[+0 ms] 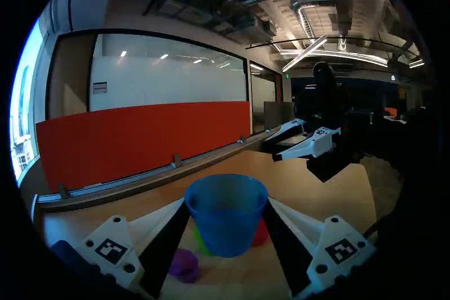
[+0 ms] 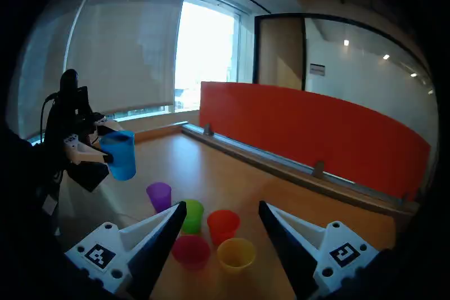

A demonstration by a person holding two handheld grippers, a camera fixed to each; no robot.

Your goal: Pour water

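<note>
Gripping the blue cup [image 1: 226, 221] between both fingers, the left gripper [image 1: 226, 204] held it upright above the table [image 2: 242, 179], mouth up, long axis vertical. The right gripper [image 2: 222, 205] hung open, 5 coloured cups [image 2: 223, 224] standing ahead of it.

The left gripper view rides the left claw [image 1: 225, 203], close behind the blue cup [image 1: 226, 215], facing the right claw [image 1: 306, 151] far across the counter [image 1: 315, 187]. The right gripper view looks back at them; both share the counter and red partition [image 1: 140, 137].
</note>
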